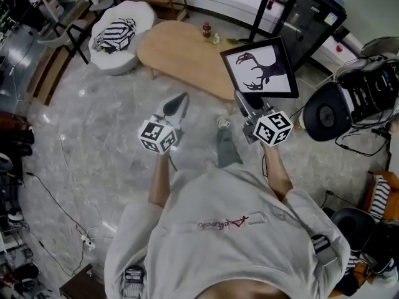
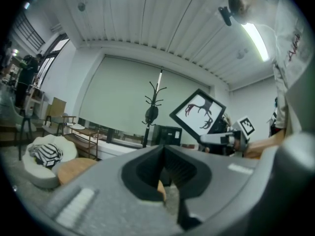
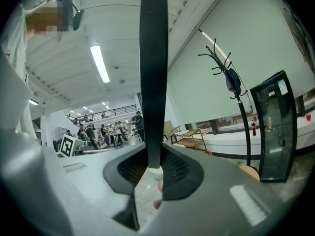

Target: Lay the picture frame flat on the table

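Observation:
The picture frame (image 1: pixel 260 68) is black, with a dark antler drawing on white. It hangs in the air, tilted, over the near end of the oval wooden table (image 1: pixel 181 58). My right gripper (image 1: pixel 240 99) is shut on the frame's lower left edge. In the right gripper view the frame (image 3: pixel 153 73) rises edge-on as a dark strip from the right gripper (image 3: pixel 153 170). My left gripper (image 1: pixel 179 102) floats to the left over the floor, jaws together and nothing in them. From the left gripper view (image 2: pixel 165 156), the frame (image 2: pixel 199 112) shows at the right.
A small bottle (image 1: pixel 206 28) stands on the table's far edge. A white pouf with a striped cloth (image 1: pixel 118 36) sits left of the table. A black cabinet (image 1: pixel 312 17) and a round black device (image 1: pixel 327 114) are at the right. Cables lie on the marble floor (image 1: pixel 75 167).

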Action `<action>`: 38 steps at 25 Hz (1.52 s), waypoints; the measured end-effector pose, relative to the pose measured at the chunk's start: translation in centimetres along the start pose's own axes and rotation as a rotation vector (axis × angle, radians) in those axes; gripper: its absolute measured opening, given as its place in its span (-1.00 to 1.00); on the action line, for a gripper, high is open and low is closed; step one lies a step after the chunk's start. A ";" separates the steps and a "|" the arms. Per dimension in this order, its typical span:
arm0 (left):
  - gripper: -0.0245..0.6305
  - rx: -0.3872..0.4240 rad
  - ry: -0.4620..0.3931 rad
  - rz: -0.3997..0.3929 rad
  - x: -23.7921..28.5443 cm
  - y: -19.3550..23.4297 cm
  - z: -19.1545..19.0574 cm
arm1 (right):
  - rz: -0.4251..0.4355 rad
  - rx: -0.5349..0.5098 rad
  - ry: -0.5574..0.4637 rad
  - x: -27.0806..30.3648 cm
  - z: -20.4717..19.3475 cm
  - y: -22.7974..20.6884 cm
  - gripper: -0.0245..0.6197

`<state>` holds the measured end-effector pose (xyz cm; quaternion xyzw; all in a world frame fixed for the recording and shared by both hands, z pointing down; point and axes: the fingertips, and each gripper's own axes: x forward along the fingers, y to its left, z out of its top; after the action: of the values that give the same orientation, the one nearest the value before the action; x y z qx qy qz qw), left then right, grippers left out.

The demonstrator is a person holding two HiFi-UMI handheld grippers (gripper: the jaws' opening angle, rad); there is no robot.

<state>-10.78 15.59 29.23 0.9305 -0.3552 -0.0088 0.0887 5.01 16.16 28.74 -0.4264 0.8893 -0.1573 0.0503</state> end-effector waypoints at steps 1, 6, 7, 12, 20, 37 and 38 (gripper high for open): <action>-0.93 -0.001 0.000 0.004 0.1 0.3 0.0 | 0.004 0.001 0.000 0.3 0.0 -0.1 -0.70; -0.93 0.000 -0.006 0.014 1.7 1.8 -0.3 | 0.019 0.000 0.004 2.0 -0.3 -1.4 -0.70; -0.93 -0.001 -0.006 0.014 2.1 2.1 -0.2 | 0.020 -0.001 0.006 2.5 -0.2 -1.8 -0.70; -0.93 -0.005 0.004 0.009 4.7 4.2 0.1 | 0.020 0.004 0.004 5.0 0.8 -4.1 -0.70; -0.93 -0.009 -0.004 0.027 9.7 8.6 1.0 | 0.041 -0.004 0.013 9.8 2.6 -8.7 -0.70; -0.93 -0.030 0.015 0.105 20.6 17.2 3.6 | 0.130 -0.008 0.045 20.7 7.9 -18.0 -0.70; -0.93 -0.032 0.013 0.110 21.2 17.6 3.7 | 0.136 -0.008 0.047 21.1 8.0 -18.5 -0.70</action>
<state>-6.82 -11.89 29.63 0.9082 -0.4049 -0.0038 0.1063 7.21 -12.91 28.06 -0.3616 0.9177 -0.1600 0.0383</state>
